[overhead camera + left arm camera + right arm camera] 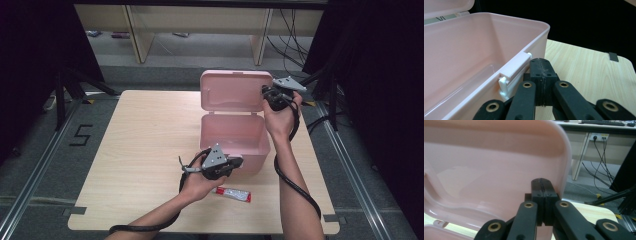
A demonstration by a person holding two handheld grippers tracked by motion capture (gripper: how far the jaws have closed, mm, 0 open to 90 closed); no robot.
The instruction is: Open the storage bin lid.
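You have the pink box [235, 140] standing near the middle of the bench [140, 150], its lid [235, 90] swung up and back so it stands close to upright behind the open body; that much of the work looks done. Your right gripper [272, 97] is up at the lid's right edge; in the right gripper view its fingers [537, 187] are pressed together with no gap, and the lid's edge sits right against them, though whether they pinch the rim or merely rest on it I cannot tell from here. Your left gripper [235, 162] sits low at the front wall of the box; in the left gripper view its fingers [536, 70] are likewise closed flat on each other, holding nothing, just beside the pale latch tab [515, 70] on the front rim; it seems to be steadying the box rather than gripping it.

The inside of the box, as far as the high view and the left gripper view show it, is bare; a small red-and-white tube [233, 194] lies on the bench just in front of the box, near your left hand [200, 182], untouched. So my reading is that opening is finished and loading is not yet begun; what is left is likely to free a gripper, pick up the tube, set it in the box and bring the lid down.
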